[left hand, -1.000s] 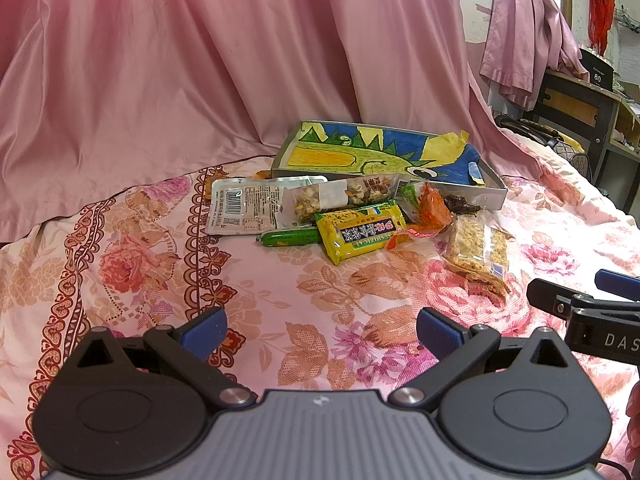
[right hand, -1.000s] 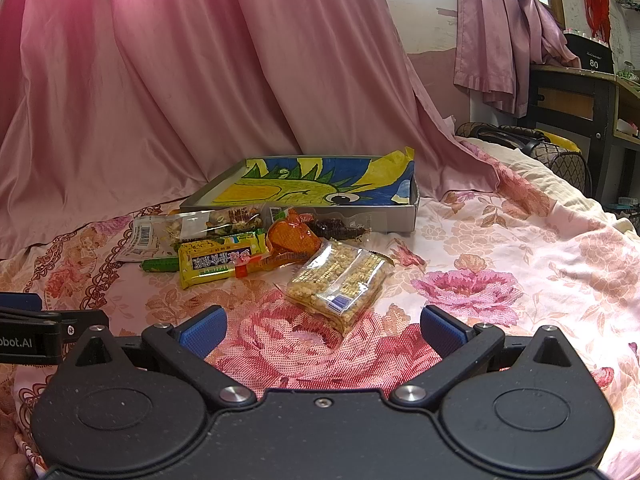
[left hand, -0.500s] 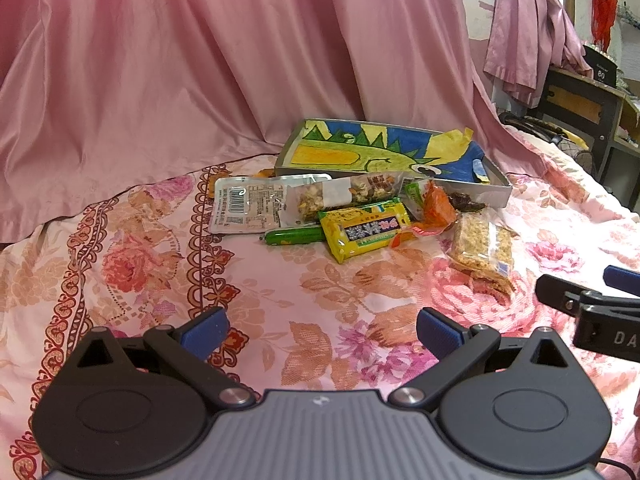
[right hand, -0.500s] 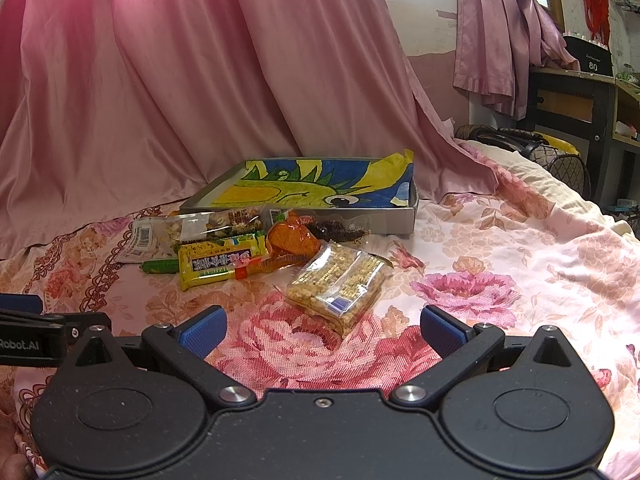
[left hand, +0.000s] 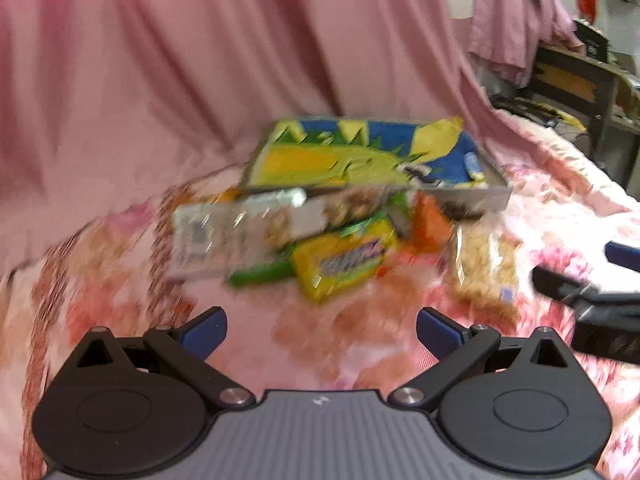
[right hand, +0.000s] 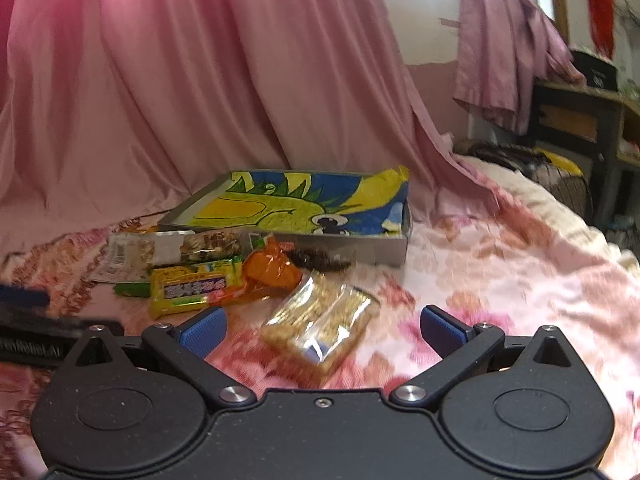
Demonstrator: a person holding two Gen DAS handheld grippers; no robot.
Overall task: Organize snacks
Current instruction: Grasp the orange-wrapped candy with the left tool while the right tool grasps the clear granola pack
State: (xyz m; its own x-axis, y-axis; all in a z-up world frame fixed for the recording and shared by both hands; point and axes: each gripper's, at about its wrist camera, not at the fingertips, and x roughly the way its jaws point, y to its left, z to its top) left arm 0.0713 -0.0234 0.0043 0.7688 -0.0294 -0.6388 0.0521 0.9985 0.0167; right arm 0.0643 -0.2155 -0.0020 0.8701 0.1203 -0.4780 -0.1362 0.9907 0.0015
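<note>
Several snacks lie in a pile on the floral bedsheet in front of a shallow grey box (right hand: 384,250) lined with blue and yellow paper (left hand: 360,156). There is a yellow bar (left hand: 344,258) (right hand: 192,286), a clear pack of nuts (left hand: 248,226) (right hand: 172,250), an orange packet (right hand: 270,274) (left hand: 430,226), a green stick (left hand: 260,272) and a clear pack of crackers (right hand: 320,322) (left hand: 482,270). My left gripper (left hand: 320,326) is open and empty, short of the yellow bar. My right gripper (right hand: 320,326) is open and empty, with the cracker pack just ahead between its fingers.
A pink curtain (right hand: 180,80) hangs behind the box. A dark wooden table (right hand: 580,120) and hanging pink clothes (right hand: 504,52) stand at the right past the bed. Each gripper shows at the edge of the other's view.
Both grippers have moved forward toward the snack pile; the cracker pack now lies between the right gripper's fingers. The views are motion-blurred. No snack has moved.
</note>
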